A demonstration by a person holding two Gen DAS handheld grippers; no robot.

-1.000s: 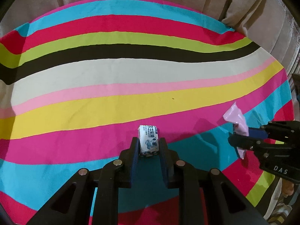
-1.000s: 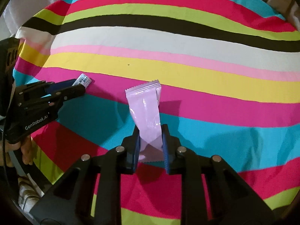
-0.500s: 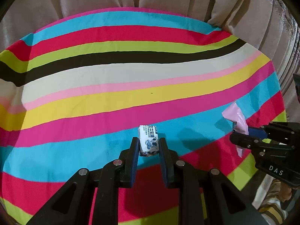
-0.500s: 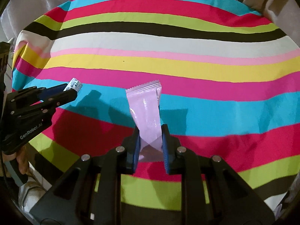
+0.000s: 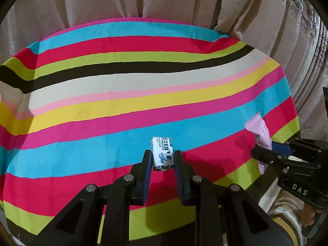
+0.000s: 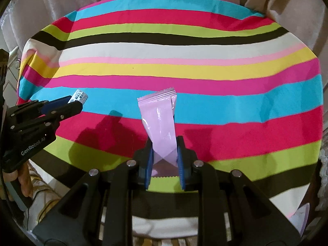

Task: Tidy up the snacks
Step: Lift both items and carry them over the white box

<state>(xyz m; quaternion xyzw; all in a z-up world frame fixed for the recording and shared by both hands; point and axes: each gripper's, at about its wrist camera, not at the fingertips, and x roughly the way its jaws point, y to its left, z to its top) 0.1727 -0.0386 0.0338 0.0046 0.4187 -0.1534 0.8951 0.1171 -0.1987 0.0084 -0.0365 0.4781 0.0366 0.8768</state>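
Your left gripper (image 5: pixel 163 160) is clamped on a small white candy (image 5: pixel 162 153). The candy sits right between the two tips, and its far end sticks out past them. It has blue writing and a little blue picture on it. The top line is not in English letters. Under it you can read "MILK CANDY", but the smaller print is too tiny to make out.

Your right gripper (image 6: pixel 164 153) is squeezing a pink packet (image 6: pixel 162 123). The packet stands up out of the tips and leans a bit to the left. Its zigzag top edge points to the far side, and its bottom edge pokes out on the near side. It looks twisted where the tips pinch it. The print on the packet is too faint to read.

From the left camera, the right gripper shows at the right edge, with "DAS" on its body. Most of the pink packet is hidden there. From the right camera, the left gripper shows at the left edge, with "GenRobot.AI" on its side. Only the candy's end peeks out.

Both snacks hang over a striped cloth (image 5: pixel 102 94). Beige curtains (image 5: pixel 164 2) hang at the far side. Part of a hand (image 6: pixel 24 182) shows at the near left, cut off by the edge.
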